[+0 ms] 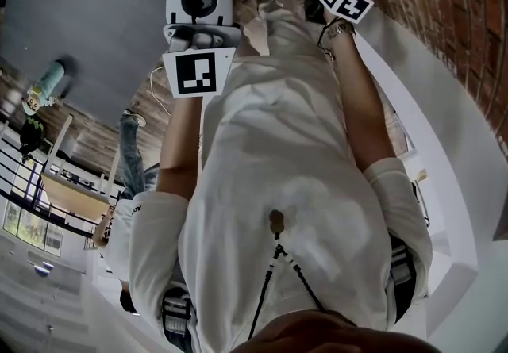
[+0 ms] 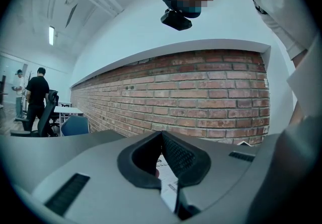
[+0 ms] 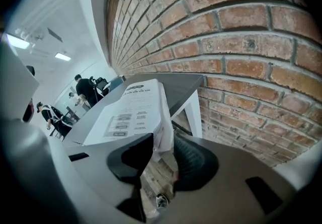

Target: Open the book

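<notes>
Right gripper view: book [image 3: 126,112] flat on the desk [image 3: 181,84] beside the brick wall [image 3: 241,42]. Near corner drooping over the desk edge, between the right gripper's [image 3: 163,140] jaws. Jaws parted, not pinching, probably to take in a leaf for lifting. Left gripper [image 2: 162,135] jaws clenched on a printed sheet [image 2: 168,188], likely to steady it.
</notes>
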`<state>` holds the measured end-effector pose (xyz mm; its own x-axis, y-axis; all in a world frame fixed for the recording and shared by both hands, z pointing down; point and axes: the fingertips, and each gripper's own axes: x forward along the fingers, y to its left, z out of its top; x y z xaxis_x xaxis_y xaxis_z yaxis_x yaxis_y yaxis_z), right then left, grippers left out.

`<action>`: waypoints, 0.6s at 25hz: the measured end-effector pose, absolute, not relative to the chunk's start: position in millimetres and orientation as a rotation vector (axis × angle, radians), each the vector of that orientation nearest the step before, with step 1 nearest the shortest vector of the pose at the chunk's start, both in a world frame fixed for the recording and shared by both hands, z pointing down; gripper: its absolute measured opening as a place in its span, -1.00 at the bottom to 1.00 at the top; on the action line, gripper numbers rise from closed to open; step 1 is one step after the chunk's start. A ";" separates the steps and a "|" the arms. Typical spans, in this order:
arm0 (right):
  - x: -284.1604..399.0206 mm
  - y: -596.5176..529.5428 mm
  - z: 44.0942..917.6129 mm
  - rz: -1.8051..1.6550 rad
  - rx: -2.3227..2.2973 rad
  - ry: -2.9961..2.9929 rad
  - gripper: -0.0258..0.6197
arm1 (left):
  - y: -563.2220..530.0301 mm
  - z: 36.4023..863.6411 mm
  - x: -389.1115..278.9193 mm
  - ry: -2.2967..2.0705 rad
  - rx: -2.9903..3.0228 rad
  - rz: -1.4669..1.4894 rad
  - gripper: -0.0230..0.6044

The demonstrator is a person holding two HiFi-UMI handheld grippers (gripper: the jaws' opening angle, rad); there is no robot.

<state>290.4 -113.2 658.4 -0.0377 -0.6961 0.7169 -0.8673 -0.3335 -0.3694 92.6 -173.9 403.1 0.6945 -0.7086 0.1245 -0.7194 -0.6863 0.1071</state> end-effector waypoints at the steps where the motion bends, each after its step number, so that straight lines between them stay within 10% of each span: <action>1: 292.1 -111.3 655.5 1.294 2.056 -1.677 -0.50 | -172.5 401.9 91.9 -1.165 2.759 0.104 -0.86; 15: 249.3 -80.7 620.7 1.290 2.140 -1.685 -0.74 | -151.7 380.0 54.3 -1.076 2.827 0.057 -0.86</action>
